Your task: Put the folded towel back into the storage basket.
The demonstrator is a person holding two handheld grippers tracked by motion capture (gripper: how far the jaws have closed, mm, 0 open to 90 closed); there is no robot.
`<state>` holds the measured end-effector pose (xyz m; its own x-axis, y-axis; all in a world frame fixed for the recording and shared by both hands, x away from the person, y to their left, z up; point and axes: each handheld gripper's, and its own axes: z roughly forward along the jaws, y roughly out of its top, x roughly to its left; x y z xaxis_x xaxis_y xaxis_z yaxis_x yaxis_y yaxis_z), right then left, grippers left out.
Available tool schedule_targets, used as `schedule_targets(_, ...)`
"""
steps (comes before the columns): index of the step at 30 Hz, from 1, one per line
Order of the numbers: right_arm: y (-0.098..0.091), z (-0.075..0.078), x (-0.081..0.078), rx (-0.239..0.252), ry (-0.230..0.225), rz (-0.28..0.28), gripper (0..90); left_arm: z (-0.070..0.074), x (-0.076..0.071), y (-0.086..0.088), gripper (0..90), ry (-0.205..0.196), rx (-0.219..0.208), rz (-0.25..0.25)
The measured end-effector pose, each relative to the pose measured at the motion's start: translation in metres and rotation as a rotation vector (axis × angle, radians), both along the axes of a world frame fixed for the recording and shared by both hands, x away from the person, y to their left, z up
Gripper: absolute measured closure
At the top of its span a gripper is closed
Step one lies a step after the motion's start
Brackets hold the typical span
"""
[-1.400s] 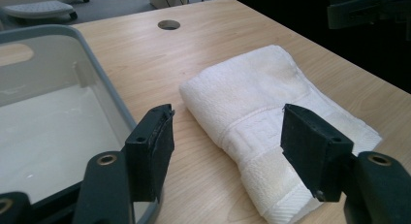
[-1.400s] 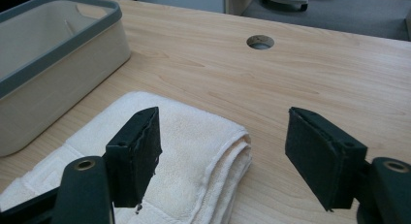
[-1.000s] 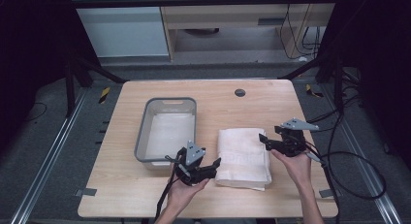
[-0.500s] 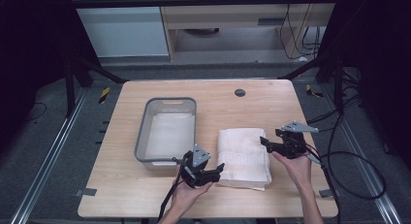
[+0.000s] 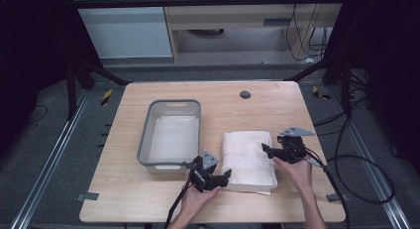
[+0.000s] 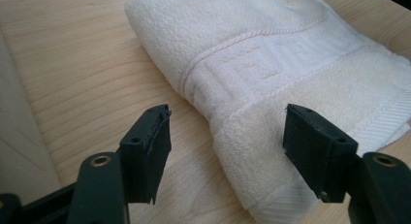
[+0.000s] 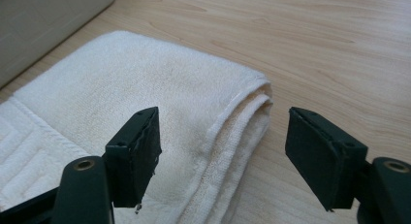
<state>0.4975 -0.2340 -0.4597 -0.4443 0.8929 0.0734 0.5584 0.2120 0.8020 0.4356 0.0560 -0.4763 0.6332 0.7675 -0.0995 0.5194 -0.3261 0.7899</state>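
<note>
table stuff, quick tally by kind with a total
folded white towel: 1
grey tub: 1
handheld grippers: 2, the left gripper and the right gripper, both with open jaws at the towel's edges
total: 4

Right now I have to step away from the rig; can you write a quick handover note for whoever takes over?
Left gripper: open, jaws just opening, straddling the near left edge of the folded white towel.
Right gripper: open, straddling the towel's right folded edge.
Grey bin stands left of the towel, apart from it.
Done: both grippers lined up at the towel.
Left: close on the towel and lift it, probably into the bin.
</note>
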Motion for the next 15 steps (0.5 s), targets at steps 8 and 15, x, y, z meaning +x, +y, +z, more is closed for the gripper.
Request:
schedule_targets(8, 0.005, -0.007, 0.003, -0.022, 0.014, -0.004, 29.1, -0.006, 0.004, -0.006, 30.2, 0.025, -0.002, -0.010)
schedule_targets(15, 0.009, -0.014, 0.006, -0.028, 0.045, 0.002, 29.9, -0.011, 0.005, -0.012, 29.1, 0.032, 0.014, -0.017)
